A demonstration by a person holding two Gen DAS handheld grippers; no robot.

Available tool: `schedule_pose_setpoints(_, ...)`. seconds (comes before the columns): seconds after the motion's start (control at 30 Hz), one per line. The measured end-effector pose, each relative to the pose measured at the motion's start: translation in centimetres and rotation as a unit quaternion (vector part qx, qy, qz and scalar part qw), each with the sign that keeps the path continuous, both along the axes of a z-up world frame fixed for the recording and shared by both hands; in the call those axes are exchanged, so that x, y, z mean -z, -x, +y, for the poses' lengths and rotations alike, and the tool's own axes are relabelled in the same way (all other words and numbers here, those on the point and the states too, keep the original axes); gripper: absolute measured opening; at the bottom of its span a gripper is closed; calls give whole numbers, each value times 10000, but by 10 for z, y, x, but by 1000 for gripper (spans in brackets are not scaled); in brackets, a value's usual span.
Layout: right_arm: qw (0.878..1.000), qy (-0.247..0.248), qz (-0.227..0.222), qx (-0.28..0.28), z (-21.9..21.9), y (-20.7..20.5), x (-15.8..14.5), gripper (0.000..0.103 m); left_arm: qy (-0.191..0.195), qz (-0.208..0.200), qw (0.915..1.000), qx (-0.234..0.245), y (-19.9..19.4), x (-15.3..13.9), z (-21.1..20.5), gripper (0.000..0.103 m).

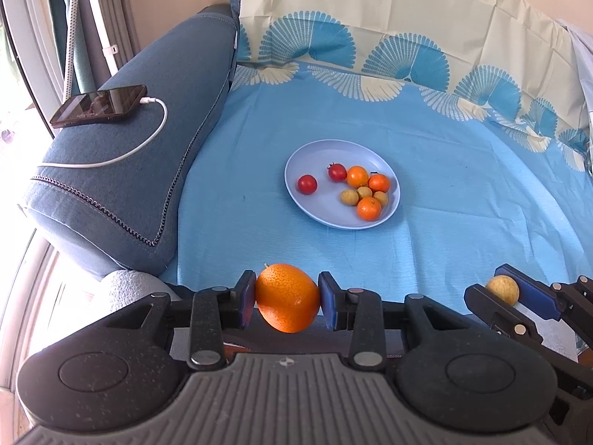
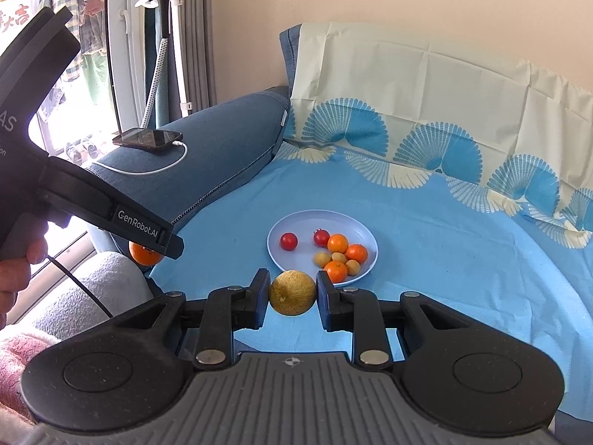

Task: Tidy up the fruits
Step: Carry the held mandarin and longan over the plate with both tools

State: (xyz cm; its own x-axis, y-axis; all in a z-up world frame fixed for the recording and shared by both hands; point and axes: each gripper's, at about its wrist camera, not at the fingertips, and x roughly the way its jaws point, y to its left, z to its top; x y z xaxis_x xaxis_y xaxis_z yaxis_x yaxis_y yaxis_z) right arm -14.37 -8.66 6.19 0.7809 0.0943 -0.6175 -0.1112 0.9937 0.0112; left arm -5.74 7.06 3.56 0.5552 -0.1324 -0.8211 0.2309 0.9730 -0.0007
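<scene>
A pale blue plate [image 1: 318, 155] [image 2: 292, 224] lies on the blue cloth and holds two red tomatoes [image 1: 307, 184], three small oranges [image 1: 357, 177] and three small tan fruits [image 1: 349, 197]. My left gripper [image 1: 287, 296] is shut on a large orange [image 1: 288, 297], held above the cloth, short of the plate. The orange also shows under the left gripper in the right wrist view [image 2: 145, 254]. My right gripper [image 2: 292, 293] is shut on a round tan fruit [image 2: 292, 293], just short of the plate's near rim. It shows at the right edge of the left wrist view [image 1: 503, 289].
A blue sofa armrest [image 1: 148, 141] on the left carries a phone [image 1: 99, 105] with a white charging cable [image 1: 148, 137]. The patterned cloth [image 1: 426, 204] runs up the sofa back. A garment steamer stand [image 2: 159, 18] stands by the window.
</scene>
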Motion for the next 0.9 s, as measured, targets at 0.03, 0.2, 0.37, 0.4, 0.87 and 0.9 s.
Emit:
schedule_pose_setpoints(0.03, 10000, -2, 11, -4, 0, -1, 0, 28, -3, 18, 10000, -5, -1, 1, 0, 40)
schedule_pose_setpoints(0.2, 9999, -49, 86, 18, -4, -5, 2, 28, -17, 63, 10000, -7, -3, 4, -1, 40)
schedule_pose_setpoints(0.37, 9999, -79, 129, 20, -4, -9, 4, 28, -42, 91, 9999, -7, -6, 7, -4, 40)
schedule_pose_setpoints(0.4, 9999, -85, 134, 22, -4, -10, 5, 28, -46, 94, 9999, -5, -6, 7, -4, 40)
schedule_pose_setpoints(0.87, 9995, -161, 262, 79, -6, -16, 14, 28, -85, 212, 9997, -11, -16, 15, -7, 40)
schedule_pose_setpoints(0.9, 9994, -168, 283, 86, -6, -18, 16, 28, -85, 226, 9997, -17, -18, 16, -7, 40)
